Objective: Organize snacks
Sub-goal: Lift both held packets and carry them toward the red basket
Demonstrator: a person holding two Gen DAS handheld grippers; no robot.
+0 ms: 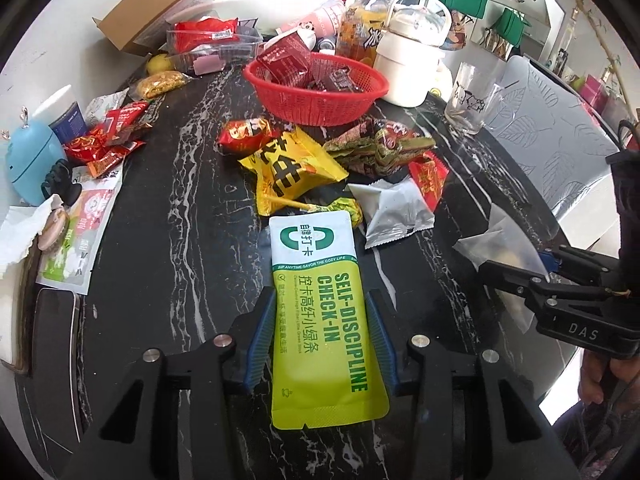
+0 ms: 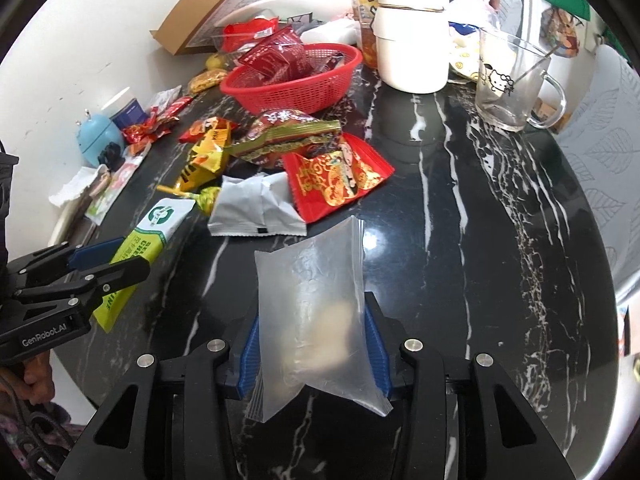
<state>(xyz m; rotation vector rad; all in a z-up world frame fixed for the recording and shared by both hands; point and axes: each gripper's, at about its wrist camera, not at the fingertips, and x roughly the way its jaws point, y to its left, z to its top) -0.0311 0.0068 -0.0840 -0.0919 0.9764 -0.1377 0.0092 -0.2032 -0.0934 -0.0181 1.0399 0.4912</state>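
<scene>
The left gripper (image 1: 320,344) clamps a flat, glossy green-yellow sachet (image 1: 320,304); the right gripper (image 2: 312,344) pinches a puffy, translucent zip bag (image 2: 316,308). Crinkly snack packets (image 1: 296,160) lie at twelve o'clock before the red mesh basket (image 1: 320,104) on black marble; only the right view shows the glass mug's handle (image 2: 554,96).

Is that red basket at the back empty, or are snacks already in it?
Not empty. The red basket stands upright on the dark marble table and already holds a few dark red snack packets; one pokes above its rim.
</scene>
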